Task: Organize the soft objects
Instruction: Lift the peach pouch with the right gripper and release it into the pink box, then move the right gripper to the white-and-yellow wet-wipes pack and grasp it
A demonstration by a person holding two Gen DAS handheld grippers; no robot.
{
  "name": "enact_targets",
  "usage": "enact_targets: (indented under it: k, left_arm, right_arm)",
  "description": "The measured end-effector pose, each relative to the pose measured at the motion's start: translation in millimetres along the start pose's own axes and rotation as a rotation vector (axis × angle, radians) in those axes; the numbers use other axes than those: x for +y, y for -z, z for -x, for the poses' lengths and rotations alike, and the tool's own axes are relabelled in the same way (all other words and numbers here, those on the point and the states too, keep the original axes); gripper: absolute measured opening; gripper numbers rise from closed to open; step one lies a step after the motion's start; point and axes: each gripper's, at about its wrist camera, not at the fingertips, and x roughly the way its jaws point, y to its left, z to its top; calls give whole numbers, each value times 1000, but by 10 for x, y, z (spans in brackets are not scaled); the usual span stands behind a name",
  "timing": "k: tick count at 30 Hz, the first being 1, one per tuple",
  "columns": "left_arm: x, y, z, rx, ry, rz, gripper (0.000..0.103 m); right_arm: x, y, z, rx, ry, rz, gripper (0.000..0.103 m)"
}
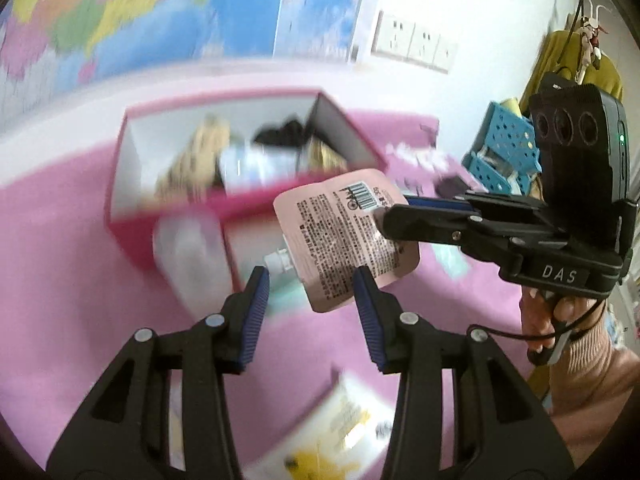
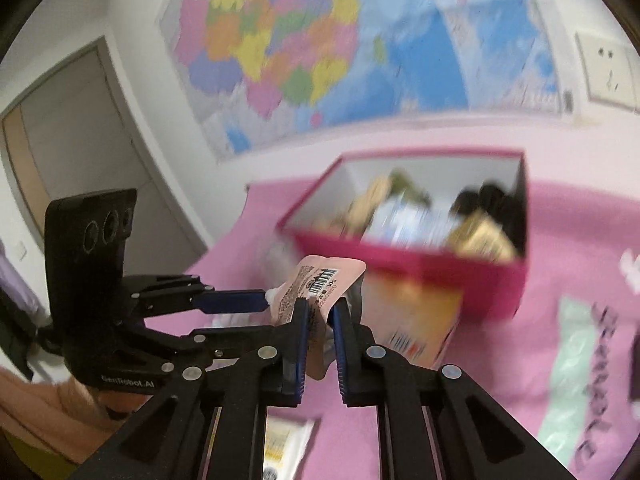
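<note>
A pink spouted pouch [image 1: 344,236] with a barcode and a white cap hangs in the air in front of an open red box [image 1: 248,196]. My right gripper [image 1: 390,216] is shut on the pouch's edge; in the right wrist view its fingers pinch the pouch [image 2: 320,280]. My left gripper [image 1: 312,284] is open and empty just below the pouch, its fingertips on either side of the pouch's lower edge. It also shows at the left of the right wrist view, near the pouch's cap [image 2: 240,300]. The red box [image 2: 420,256] holds several blurred soft packets.
A pink cloth [image 1: 80,280] covers the surface. A clear packet [image 1: 188,256] leans on the box front. A white and yellow packet [image 1: 332,432] lies near me. Blue baskets [image 1: 504,152] stand at the right. A wall map hangs behind.
</note>
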Motion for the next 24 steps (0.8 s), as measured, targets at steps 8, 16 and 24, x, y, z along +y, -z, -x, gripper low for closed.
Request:
enact_targets:
  k: [8, 16, 24]
  left_arm:
    - [45, -694, -498, 12, -108, -38, 45]
    - [57, -831, -945, 76, -175, -29, 42]
    - [-9, -621, -617, -10, -199, -83, 43]
  right_arm:
    - [-463, -440, -271, -30, 39, -62, 9]
    - [-777, -468, -621, 20, 176, -104, 11]
    - [-760, -287, -336, -11, 160, -100, 23]
